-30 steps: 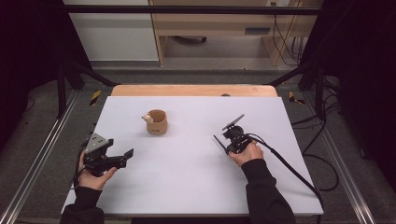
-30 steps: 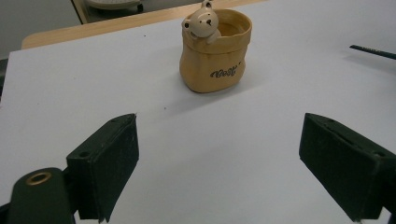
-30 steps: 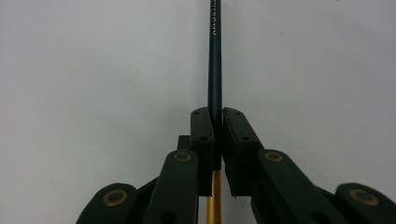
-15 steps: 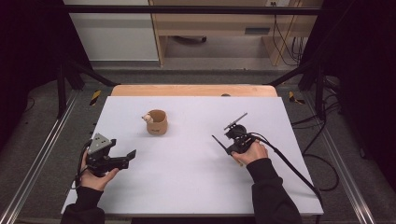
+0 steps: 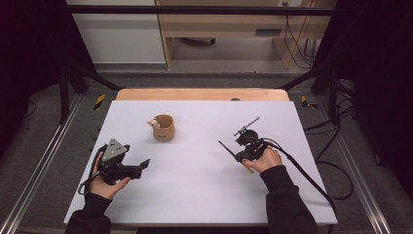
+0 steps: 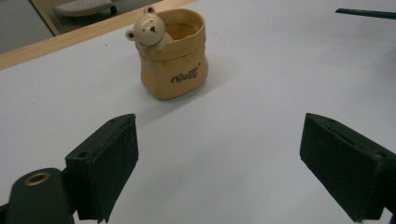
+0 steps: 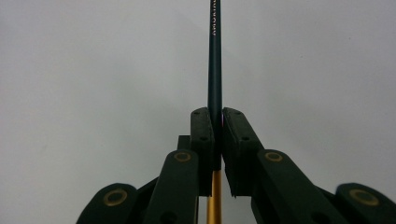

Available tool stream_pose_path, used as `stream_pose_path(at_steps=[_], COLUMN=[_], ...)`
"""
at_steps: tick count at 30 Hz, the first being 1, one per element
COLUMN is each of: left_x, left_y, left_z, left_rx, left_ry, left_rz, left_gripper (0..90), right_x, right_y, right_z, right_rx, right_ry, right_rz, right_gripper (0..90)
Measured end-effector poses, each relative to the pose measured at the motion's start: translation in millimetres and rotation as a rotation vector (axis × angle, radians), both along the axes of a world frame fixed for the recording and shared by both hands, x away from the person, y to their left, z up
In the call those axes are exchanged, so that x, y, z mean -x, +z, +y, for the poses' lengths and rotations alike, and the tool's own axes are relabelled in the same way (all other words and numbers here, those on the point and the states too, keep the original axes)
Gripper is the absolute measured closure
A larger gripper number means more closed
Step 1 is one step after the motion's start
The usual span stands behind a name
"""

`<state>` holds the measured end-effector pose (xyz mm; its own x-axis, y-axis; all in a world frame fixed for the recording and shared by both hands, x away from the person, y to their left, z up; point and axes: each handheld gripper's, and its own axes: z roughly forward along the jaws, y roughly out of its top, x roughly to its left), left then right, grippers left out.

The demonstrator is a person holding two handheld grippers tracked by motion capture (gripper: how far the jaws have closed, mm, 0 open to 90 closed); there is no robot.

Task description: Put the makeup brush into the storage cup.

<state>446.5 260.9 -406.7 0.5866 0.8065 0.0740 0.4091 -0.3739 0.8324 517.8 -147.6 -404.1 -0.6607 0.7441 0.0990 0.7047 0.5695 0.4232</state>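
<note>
While a dark pencil (image 7: 215, 56) is being pinched between the closed jaws of the right gripper (image 5: 242, 152), its long axis is being held in line with those jaws, the free end pointing away from the hand toward the near left of the white table (image 5: 195, 195). The cup (image 5: 163, 127), a tan one with a small bear (image 6: 148, 29) at its rim, is standing upright left of and farther than that pencil tip, well apart from it. Its inside is being shown only in part, and no contents can be made out. The left gripper (image 5: 141, 165) is being held with jaws spread wide on nothing, aimed at the cup, and looks slightly nearer to it.
</note>
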Motion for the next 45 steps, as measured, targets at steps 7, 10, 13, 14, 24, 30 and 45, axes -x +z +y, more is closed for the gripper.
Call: stream_pose_path(at_steps=[7,10,13,14,24,30,45], left_x=[-0.1,-0.7,-3.0,-4.2,-11.4,-15.7,-19.1], left_y=[6.6,10.0,13.7,14.8,25.4,27.4,30.6], left_z=[-19.4,-29.1,-37.2,-40.3,-74.3,-95.2,-129.5], left_rx=[-0.055,-0.093,-0.111,-0.117,-0.176,-0.247,-0.359], left_ry=[-0.077,-0.116,-0.141,-0.147,-0.242,-0.314,-0.448], left_rz=[-0.014,-0.022,-0.031,-0.033,-0.042,-0.045,-0.072], left_gripper=[10.9,10.9,11.0,11.0,12.0,12.7,15.5], right_x=[4.5,5.6,6.6,6.5,8.1,9.3,9.5], right_y=[9.4,12.2,14.6,15.0,15.8,16.4,19.2], right_z=[4.1,5.4,6.0,6.1,11.4,13.1,14.0], right_rx=[-0.032,-0.035,-0.046,-0.045,-0.065,-0.069,-0.071], right_ry=[0.025,0.031,0.030,0.031,0.042,0.050,0.080], right_rz=[0.002,-0.008,-0.025,-0.027,-0.029,-0.017,0.000], right_gripper=[83.1,83.0,83.1,83.1,83.1,83.1,83.1])
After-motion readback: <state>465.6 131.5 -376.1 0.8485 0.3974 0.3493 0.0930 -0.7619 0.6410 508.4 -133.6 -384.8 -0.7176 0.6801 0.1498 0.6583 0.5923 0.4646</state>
